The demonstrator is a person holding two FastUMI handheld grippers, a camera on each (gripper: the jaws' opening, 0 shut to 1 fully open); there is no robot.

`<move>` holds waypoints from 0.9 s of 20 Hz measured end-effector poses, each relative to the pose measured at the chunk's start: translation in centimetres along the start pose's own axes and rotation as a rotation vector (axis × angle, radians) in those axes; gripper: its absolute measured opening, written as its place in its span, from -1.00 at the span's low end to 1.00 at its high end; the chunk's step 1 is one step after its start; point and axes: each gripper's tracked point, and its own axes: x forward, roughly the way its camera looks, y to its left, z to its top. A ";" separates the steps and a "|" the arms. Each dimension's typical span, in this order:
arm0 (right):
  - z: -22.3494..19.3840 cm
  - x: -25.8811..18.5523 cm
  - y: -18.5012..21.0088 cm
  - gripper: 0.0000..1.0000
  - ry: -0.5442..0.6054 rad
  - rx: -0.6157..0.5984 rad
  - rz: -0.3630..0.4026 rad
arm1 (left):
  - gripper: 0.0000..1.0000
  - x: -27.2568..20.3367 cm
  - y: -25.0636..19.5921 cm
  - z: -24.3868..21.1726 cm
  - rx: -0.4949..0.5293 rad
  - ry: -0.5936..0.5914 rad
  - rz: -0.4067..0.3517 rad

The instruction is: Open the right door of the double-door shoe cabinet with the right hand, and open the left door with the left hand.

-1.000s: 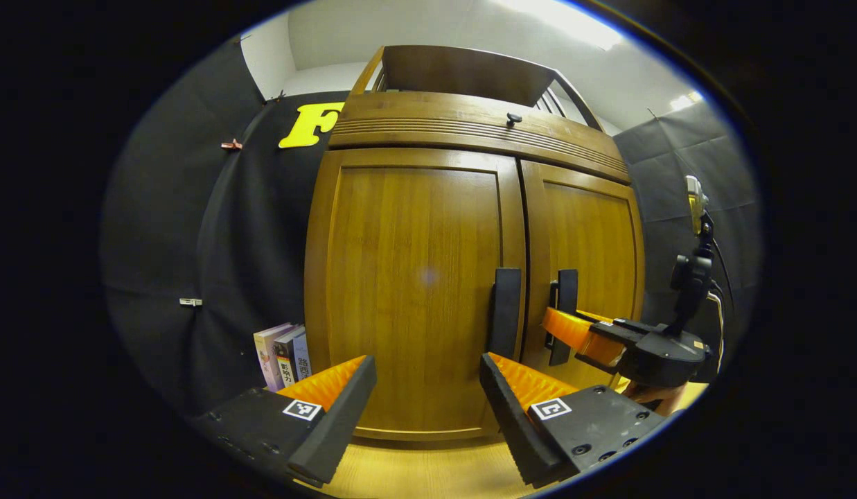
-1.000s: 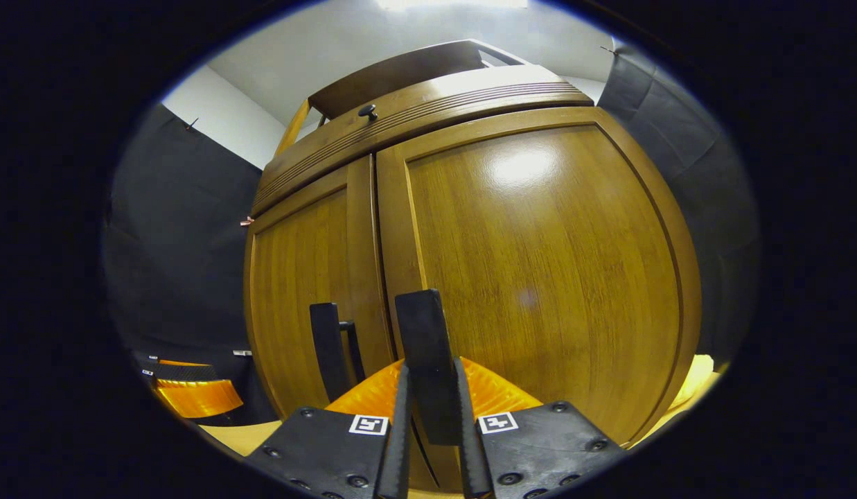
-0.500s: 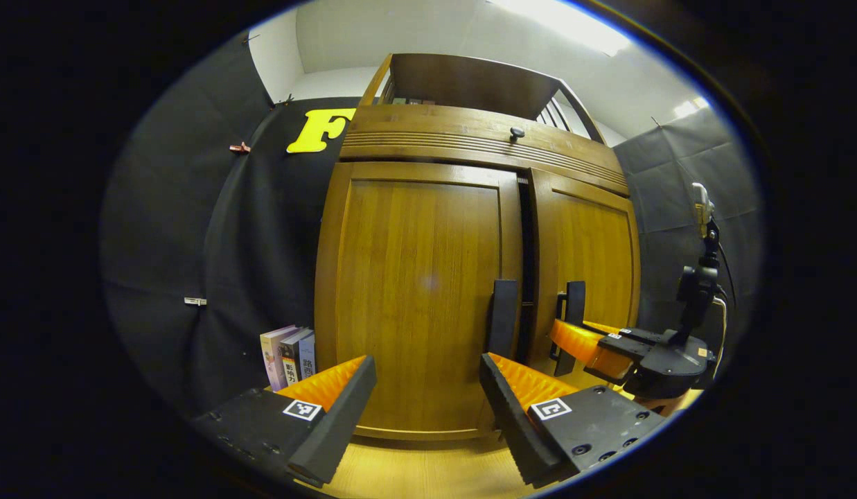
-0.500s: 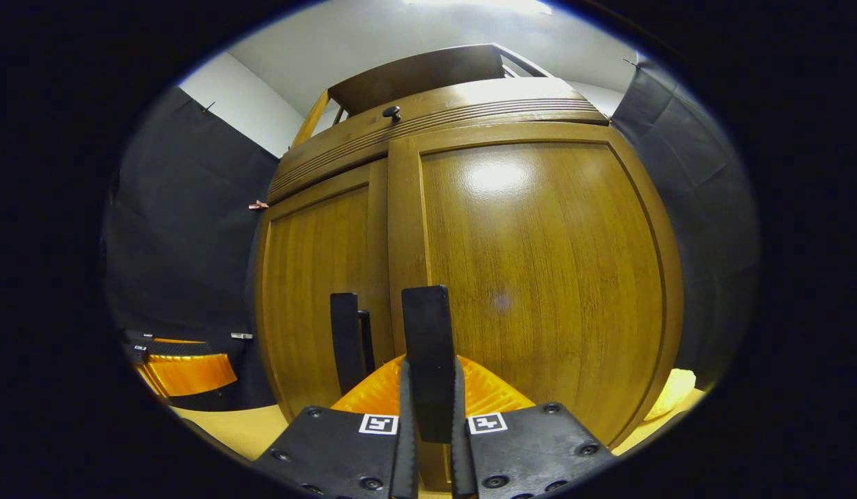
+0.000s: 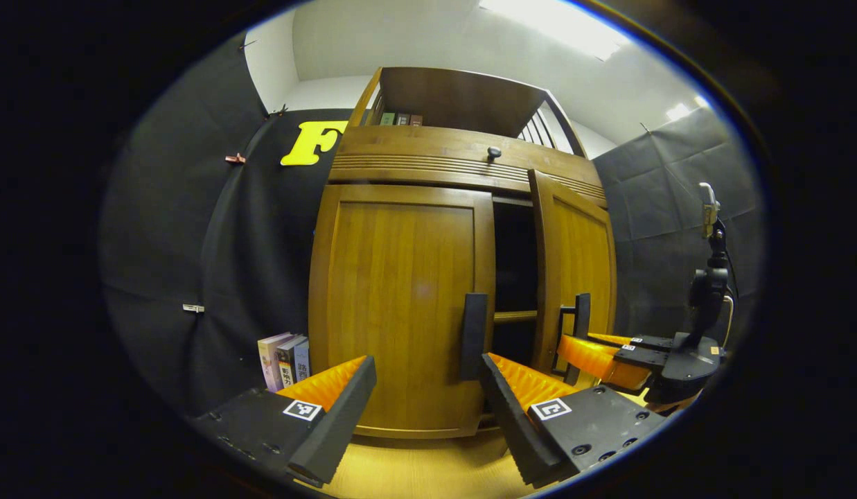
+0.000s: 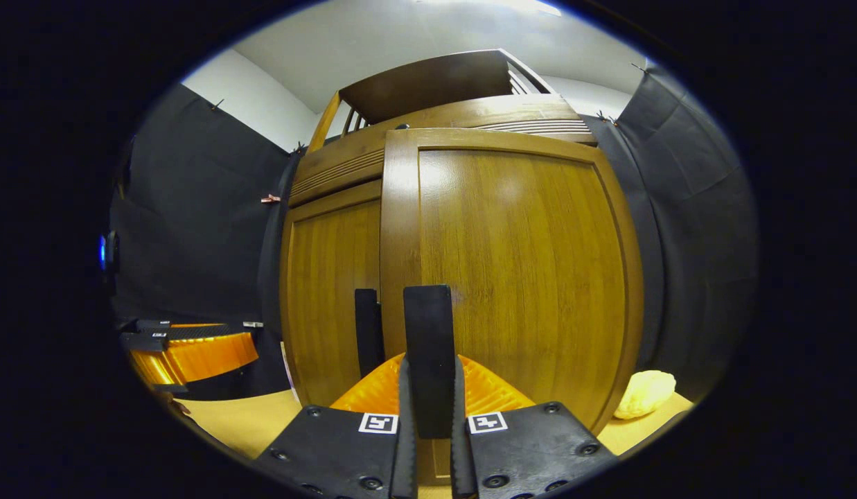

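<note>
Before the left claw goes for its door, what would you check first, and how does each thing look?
1. Right claw clamped on the right door handle: ok.
2. Right door swung partly open, dark gap showing: ok.
3. Left door opened: not ok, it is shut.
4. Left claw open and ready: ok.
5. Left door handle free to grab: ok.
6. Books beside the cabinet out of the door's swing: cannot tell.

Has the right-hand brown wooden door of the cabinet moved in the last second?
Yes. The right wooden door has swung outward from the closed left wooden door, baring a dark gap, pulled by the right gripper clamped on its black handle.
</note>
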 end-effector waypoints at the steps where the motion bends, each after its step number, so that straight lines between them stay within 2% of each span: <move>1: 0.2 -0.8 -0.2 -0.56 0.003 -0.004 -0.001 | 0.87 -0.3 -0.4 0.1 0.001 -0.002 -0.004; 2: 0.4 -1.7 -0.4 -0.56 0.005 -0.009 -0.003 | 0.83 -0.6 -0.7 0.1 0.003 -0.005 -0.007; 12: 3.0 -9.4 -4.3 -0.56 -0.004 -0.056 -0.089 | 0.87 -2.4 -4.4 1.0 0.030 -0.023 -0.061; 13: 3.3 -10.0 -4.9 -0.65 -0.011 -0.075 -0.103 | 0.87 -2.4 -4.8 1.1 0.026 -0.029 -0.072; 15: 3.9 -11.4 -6.0 -0.68 -0.024 -0.117 -0.130 | 0.87 -2.3 -5.3 0.7 0.017 -0.020 -0.089; 16: 4.2 -12.1 -6.5 -0.59 -0.030 -0.129 -0.142 | 0.87 -2.3 -5.6 0.6 0.016 -0.012 -0.096; 17: 4.5 -12.5 -7.0 -0.59 -0.030 -0.123 -0.150 | 0.92 -2.2 -5.8 0.6 0.017 -0.008 -0.102; 18: 4.7 -12.8 -7.5 -0.59 -0.025 -0.106 -0.151 | 0.83 -2.2 -5.8 0.7 0.020 -0.007 -0.104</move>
